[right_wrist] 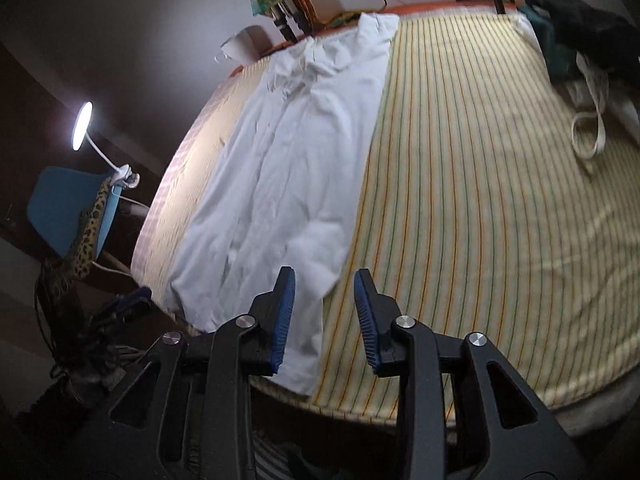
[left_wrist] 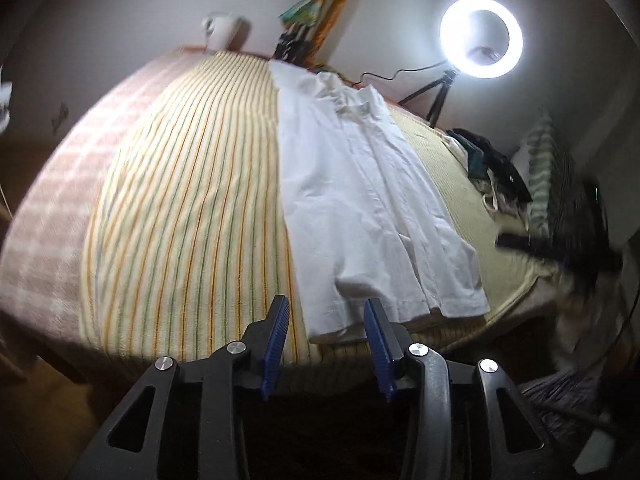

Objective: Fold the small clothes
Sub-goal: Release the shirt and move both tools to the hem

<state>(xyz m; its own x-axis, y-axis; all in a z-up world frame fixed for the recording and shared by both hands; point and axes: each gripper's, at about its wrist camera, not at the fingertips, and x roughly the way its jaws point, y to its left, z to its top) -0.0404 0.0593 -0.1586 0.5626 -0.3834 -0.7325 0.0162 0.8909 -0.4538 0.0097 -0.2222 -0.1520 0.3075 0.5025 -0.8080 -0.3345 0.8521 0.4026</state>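
Note:
White trousers [left_wrist: 360, 208] lie lengthwise on a yellow striped blanket [left_wrist: 180, 200], folded leg over leg, waistband far and hems near. They also show in the right wrist view [right_wrist: 288, 168] on the blanket [right_wrist: 480, 200]. My left gripper [left_wrist: 326, 312] is open and empty, just above the near hem. My right gripper [right_wrist: 325, 284] is open and empty, over the hem's right edge.
A pile of dark clothes [left_wrist: 492, 164] and a cream strap [right_wrist: 592, 128] lie at the blanket's right side. A ring light [left_wrist: 481, 37] on a tripod stands behind the table. A blue chair [right_wrist: 68, 208] with a clip lamp [right_wrist: 82, 126] stands at the left.

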